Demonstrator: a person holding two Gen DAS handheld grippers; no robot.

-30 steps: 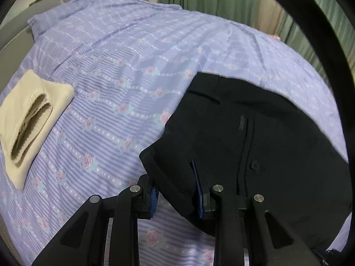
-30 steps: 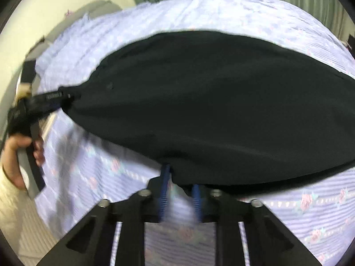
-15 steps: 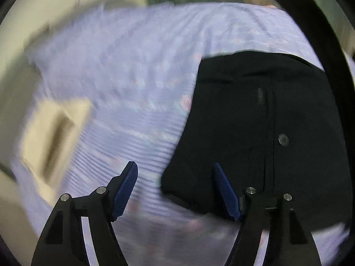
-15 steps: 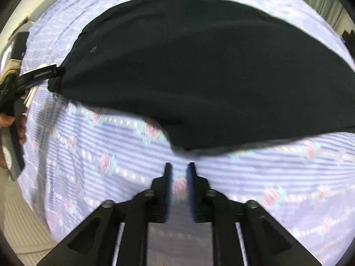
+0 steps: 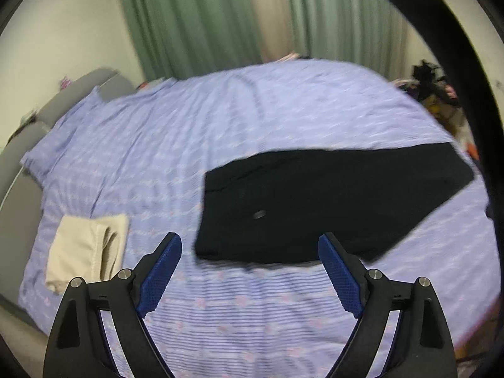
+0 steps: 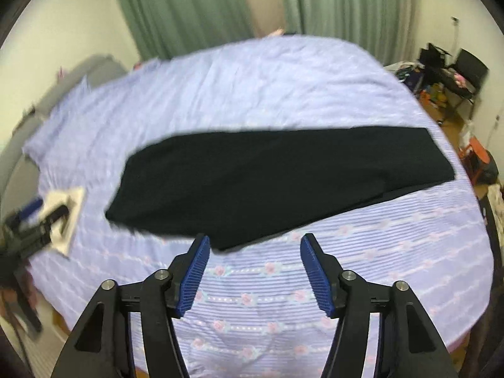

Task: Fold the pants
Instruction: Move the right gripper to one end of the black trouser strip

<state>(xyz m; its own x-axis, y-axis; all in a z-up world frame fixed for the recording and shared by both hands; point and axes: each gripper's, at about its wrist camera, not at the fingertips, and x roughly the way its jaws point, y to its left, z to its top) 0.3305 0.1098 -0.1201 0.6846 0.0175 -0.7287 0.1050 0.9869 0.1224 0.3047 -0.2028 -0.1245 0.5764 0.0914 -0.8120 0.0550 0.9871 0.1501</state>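
Black pants [image 5: 315,198] lie flat on the bed, folded lengthwise, waist end to the left with a button showing, legs running to the right. They also show in the right wrist view [image 6: 277,189]. My left gripper [image 5: 250,263] is open and empty, raised above the bed just short of the waist end. My right gripper [image 6: 254,263] is open and empty, raised near the pants' near edge. The left gripper shows at the left edge of the right wrist view [image 6: 30,223], blurred.
The bed [image 5: 220,119] has a lilac striped floral sheet. A folded beige garment [image 5: 88,249] lies at the bed's left, also in the right wrist view [image 6: 67,217]. A grey headboard [image 5: 22,163] is at left, green curtains [image 5: 195,15] behind, clutter and a chair [image 6: 453,72] at right.
Both grippers let go of the pants, opened wide and pulled back up and away from the bed. The pants now lie flat on the sheet.
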